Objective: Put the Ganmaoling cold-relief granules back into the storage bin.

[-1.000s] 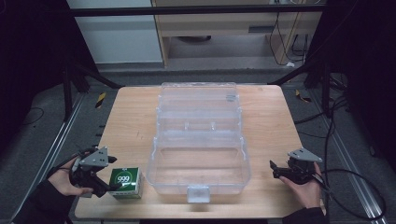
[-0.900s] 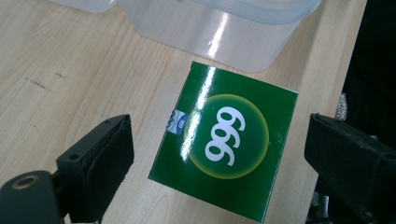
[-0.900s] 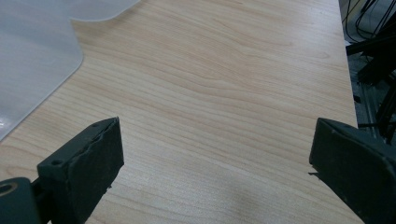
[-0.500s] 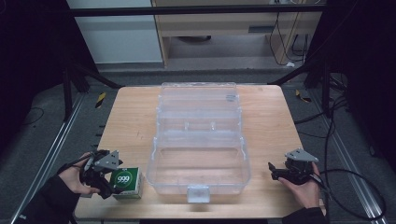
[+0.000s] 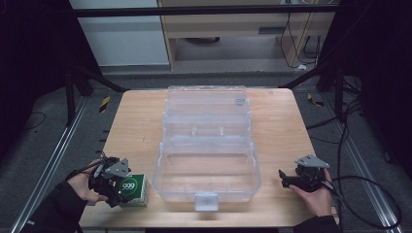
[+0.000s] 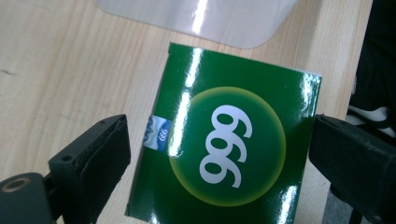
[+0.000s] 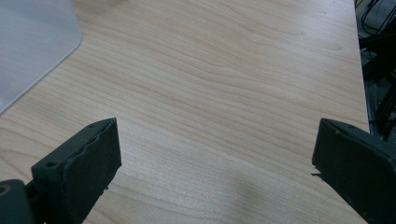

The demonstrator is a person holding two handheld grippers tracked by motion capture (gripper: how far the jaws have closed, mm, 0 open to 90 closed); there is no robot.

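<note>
Hovering over the green box (image 5: pixel 134 188), the left gripper (image 5: pixel 118 187) now has its jaws wide apart, one on each side of the box, and both jaws are a little away from the carton walls. In the left gripper view the green box (image 6: pixel 224 149) lies flat on the wooden table (image 6: pixel 56 60), with the white "999" in a yellow-green circle on top. One second ago this gripper was beside the box, more to the left; since then it has moved over it. The box has stayed at the front left, just beside the clear plastic case (image 5: pixel 208 145), which stands open. The right gripper (image 5: pixel 291 178) has stayed at the front right, its jaws wide over bare wood (image 7: pixel 224 93).
</note>
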